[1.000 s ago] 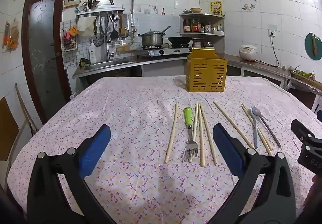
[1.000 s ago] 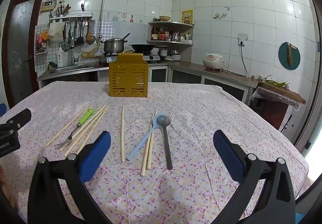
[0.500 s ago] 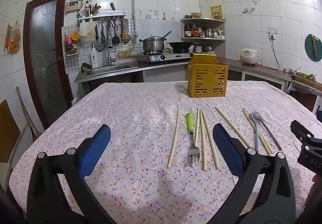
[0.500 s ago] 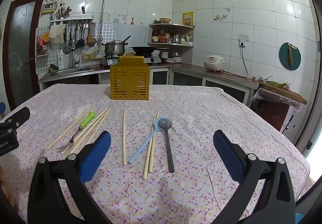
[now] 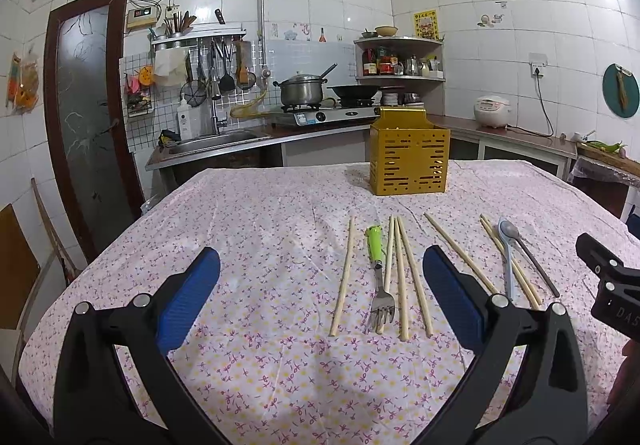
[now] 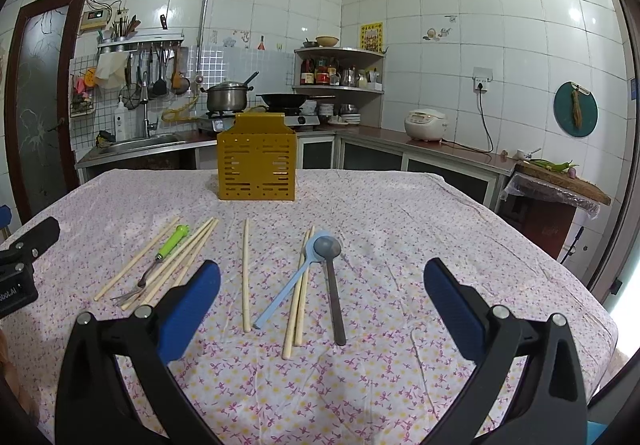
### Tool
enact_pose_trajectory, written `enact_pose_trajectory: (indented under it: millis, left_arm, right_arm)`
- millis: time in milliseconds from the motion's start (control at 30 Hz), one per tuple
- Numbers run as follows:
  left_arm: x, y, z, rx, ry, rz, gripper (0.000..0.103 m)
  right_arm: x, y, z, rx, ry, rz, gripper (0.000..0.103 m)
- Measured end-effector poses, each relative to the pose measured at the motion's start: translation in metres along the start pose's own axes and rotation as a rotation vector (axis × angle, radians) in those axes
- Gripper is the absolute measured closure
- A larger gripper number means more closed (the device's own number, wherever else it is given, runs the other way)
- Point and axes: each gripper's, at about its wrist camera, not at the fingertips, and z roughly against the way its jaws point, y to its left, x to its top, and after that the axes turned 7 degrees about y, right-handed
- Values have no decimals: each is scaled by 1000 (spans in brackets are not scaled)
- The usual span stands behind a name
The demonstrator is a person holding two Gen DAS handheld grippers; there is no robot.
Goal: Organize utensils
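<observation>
Fork (image 5: 379, 277) lengthwise, tines twd camera, green handle twd holder (image 5: 409, 157).

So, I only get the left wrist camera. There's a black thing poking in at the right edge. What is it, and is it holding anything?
Observer: That is the right tool. Its own camera shows its fingers wide apart, with nothing between them.
Operator: And the spoon shapes near it, is that one spoon or two?
Observer: Two. From the right wrist camera, a dark spoon lies with its bowl over the bowl of a light blue spoon, and their handles splay apart toward the camera.
</observation>
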Motion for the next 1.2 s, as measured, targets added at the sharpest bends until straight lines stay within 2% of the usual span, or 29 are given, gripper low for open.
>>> enact_pose_trajectory:
  millis: [1200]
  left_arm:
    - [0,1,-1,0,6,-5,5]
  right_arm:
    - [-1,-2,-1,-3,-6,-5,4]
